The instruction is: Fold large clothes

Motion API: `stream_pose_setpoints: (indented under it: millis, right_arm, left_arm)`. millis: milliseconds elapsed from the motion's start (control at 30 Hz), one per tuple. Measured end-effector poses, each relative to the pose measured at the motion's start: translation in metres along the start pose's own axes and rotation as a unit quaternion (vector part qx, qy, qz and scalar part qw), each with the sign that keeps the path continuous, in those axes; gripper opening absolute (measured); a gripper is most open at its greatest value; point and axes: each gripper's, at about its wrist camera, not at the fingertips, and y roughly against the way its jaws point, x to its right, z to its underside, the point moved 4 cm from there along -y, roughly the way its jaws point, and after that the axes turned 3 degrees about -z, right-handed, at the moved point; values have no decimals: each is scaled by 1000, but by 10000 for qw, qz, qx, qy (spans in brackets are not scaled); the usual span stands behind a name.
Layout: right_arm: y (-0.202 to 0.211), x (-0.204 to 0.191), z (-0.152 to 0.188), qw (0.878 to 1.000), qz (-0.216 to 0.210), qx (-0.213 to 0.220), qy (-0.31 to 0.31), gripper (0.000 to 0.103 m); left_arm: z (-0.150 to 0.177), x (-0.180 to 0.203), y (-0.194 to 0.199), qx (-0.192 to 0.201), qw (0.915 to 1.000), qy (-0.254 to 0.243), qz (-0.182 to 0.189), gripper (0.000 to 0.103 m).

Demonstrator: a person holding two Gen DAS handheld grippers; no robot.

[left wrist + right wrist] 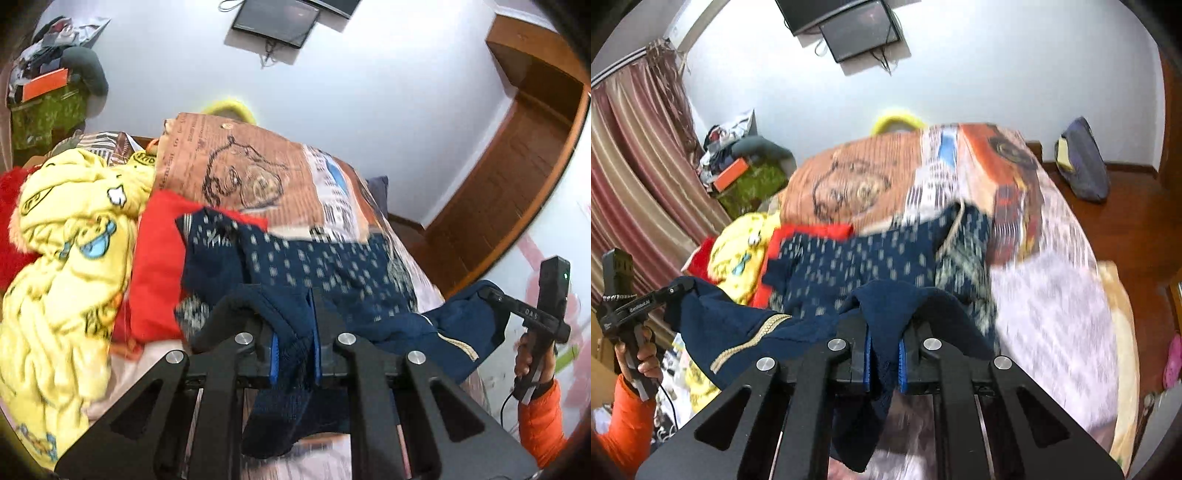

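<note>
Aloft — navy garment (332, 273), left gripper (293, 354), right gripper (884, 360)

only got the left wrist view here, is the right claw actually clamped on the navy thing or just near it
Observer: Clamped. In the right wrist view the right claw has its blue pads pinching a fold of the navy garment, with cloth hanging below.
Operator: ok whats right of the bed, cant see past the door frame
Observer: A dark purple bag leans against the wall on the wooden floor there.
Operator: and left side of the room
Observer: A striped pink curtain hangs there, beyond the cluttered green-covered stand.
Operator: does the left claw look ok from there
Observer: Yes, the left claw shows with navy cloth caught at its tip.
</note>
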Motion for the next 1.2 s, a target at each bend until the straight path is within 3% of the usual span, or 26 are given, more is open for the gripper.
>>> stream_pose_setpoints:
  millis: [200,300,567,633,667,800,933,1100,1200]
  right_arm:
    - [-52,14,-53,9996,282,91,40,9]
    - [-81,30,-64,9993,354,15,-95,9]
    - [-162,88,-39,9937,625,-866,-345,10]
    - [-171,100,-31,9923,620,-1012,-361,14]
    - [-169,103,-30,9927,615,-966,-375,23]
    - [-148,105,-30,9919,777,-949,-322,38]
    - [-124,98,-29,9902,1027,-944,-26,38]
    - [-84,77,-22,9930,914,-705,251,38]
    - [-72,64,-13,9940,773,-694,355,38]
  left_arm:
    - [-48,-26,-60,-60,9986,490,-212,13]
    - [-57,-47,-100,-222,9964,711,-403,13]
    - [-20,-83,-205,-1147,9863,562,-1045,16]
    - [-6,-86,-222,-1353,9832,393,-1156,19]
    - [0,-86,-228,-1460,9820,297,-1160,19]
    - [3,-74,-222,-1491,9790,-187,-1379,22]
    - [-5,-62,-199,-1453,9748,-517,-1612,30]
    - [-13,-38,-147,-874,9721,-1090,-1886,58]
    - [-9,-29,-126,-725,9730,-1195,-1835,74]
